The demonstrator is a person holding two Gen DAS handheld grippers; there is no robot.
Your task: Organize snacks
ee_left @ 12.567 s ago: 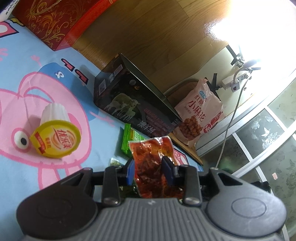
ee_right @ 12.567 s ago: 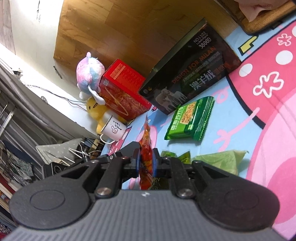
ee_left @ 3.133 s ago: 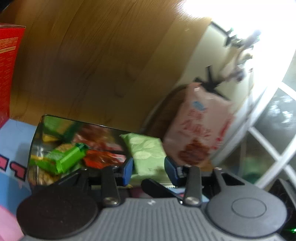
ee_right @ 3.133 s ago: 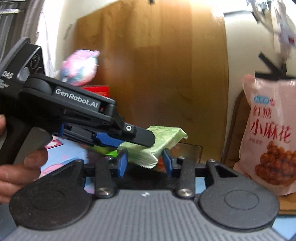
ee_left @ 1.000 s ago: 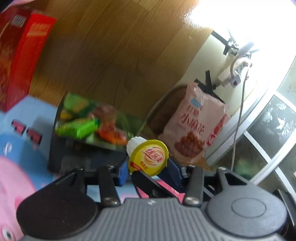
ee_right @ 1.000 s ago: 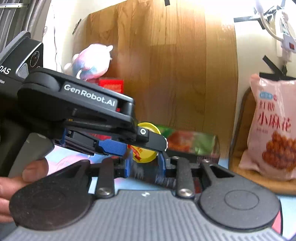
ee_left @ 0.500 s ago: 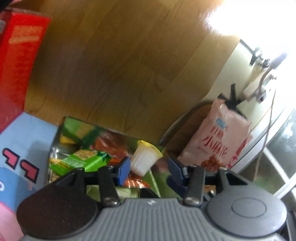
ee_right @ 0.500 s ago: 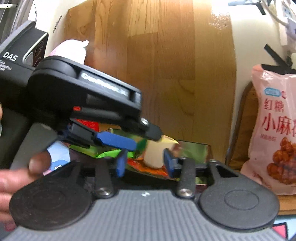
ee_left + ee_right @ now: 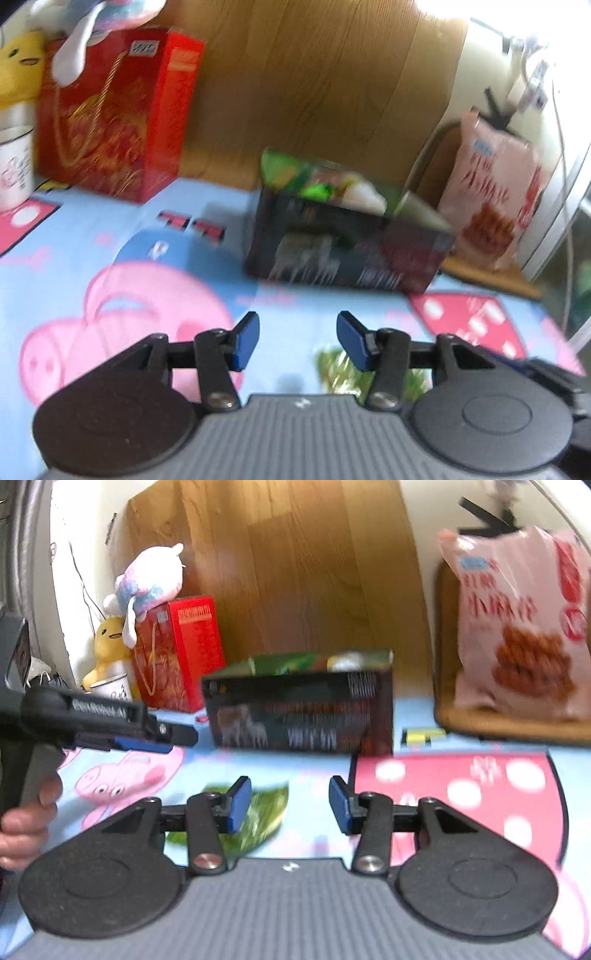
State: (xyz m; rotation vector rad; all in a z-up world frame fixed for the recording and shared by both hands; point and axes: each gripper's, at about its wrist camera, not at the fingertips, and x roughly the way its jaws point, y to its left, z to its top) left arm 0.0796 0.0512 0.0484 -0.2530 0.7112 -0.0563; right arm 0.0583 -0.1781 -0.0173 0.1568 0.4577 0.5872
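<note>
Two fisheye views look out over a blue cartoon-pig play mat (image 9: 92, 236), both blurred. Going left to right in the left wrist view: a white mug (image 9: 13, 173) at the far left edge, then a red gift box (image 9: 114, 122) with soft toys on top, against a wooden wall panel. In the middle stands the dark open-topped box (image 9: 343, 251) that serves as the snack container; green and red wrappers and something white (probably a jelly cup, too blurred to be sure) show above its rim. To its right a large pink snack bag (image 9: 495, 206) leans upright on a wooden stool, outside the box.

The left gripper (image 9: 297, 339) hangs low over the mat in front of the box with its blue pads spread apart and nothing between them. Just beyond its right pad lies a small green packet (image 9: 332, 365) on the mat.

In the right wrist view, the left gripper enters from the left edge, held by a hand. The right gripper (image 9: 290, 805) is also parted and empty; the same green packet (image 9: 266, 808) lies on the mat just behind its left pad.

Judging by this, most snacks are already in the box. At least the green packet is left to collect, and perhaps the pink bag.
</note>
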